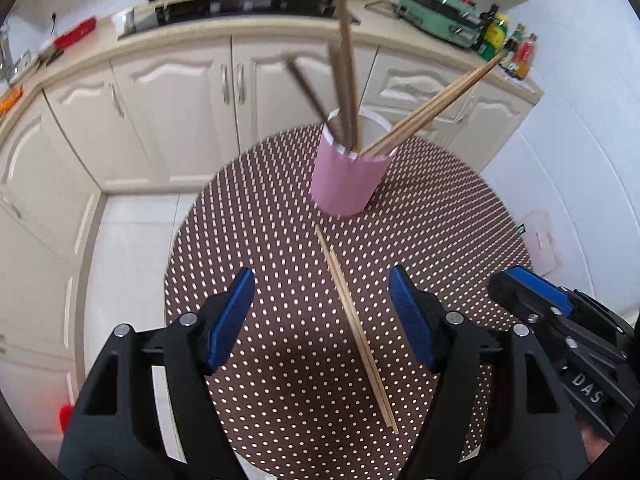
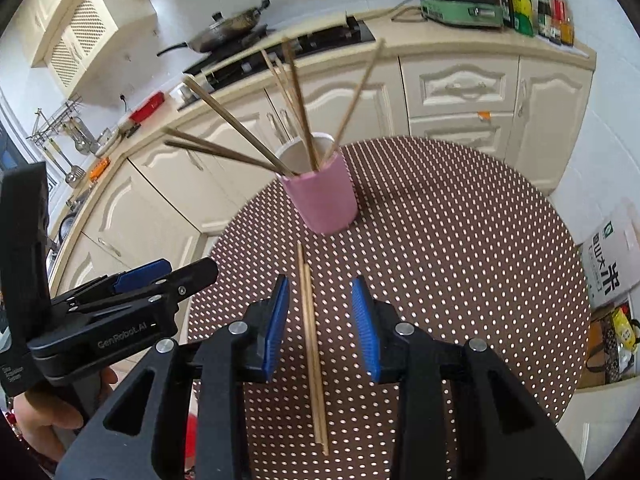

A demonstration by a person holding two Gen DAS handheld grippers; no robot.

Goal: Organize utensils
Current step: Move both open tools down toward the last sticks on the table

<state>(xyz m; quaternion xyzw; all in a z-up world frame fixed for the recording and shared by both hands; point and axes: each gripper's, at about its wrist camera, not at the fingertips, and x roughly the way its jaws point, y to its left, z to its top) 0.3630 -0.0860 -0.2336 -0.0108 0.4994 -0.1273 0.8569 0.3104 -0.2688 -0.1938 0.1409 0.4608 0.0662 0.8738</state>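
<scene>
A pink cup (image 1: 347,176) (image 2: 323,200) stands on the round brown dotted table (image 1: 440,216) (image 2: 460,240) and holds several wooden chopsticks (image 1: 346,68) (image 2: 296,92) leaning outward. A loose pair of chopsticks (image 1: 354,320) (image 2: 311,340) lies flat on the table in front of the cup. My left gripper (image 1: 322,284) is open above the pair, its blue pads on either side. My right gripper (image 2: 320,292) is open and straddles the same pair from above. Each gripper shows in the other's view: the right one (image 1: 532,292) and the left one (image 2: 160,276).
Cream kitchen cabinets (image 1: 180,92) (image 2: 460,92) and a countertop with a stove (image 1: 240,8), a pan (image 2: 228,28), a green appliance (image 1: 436,12) (image 2: 460,0) and bottles (image 2: 536,4) run behind the table. A rice bag (image 2: 612,264) stands on the floor at the right.
</scene>
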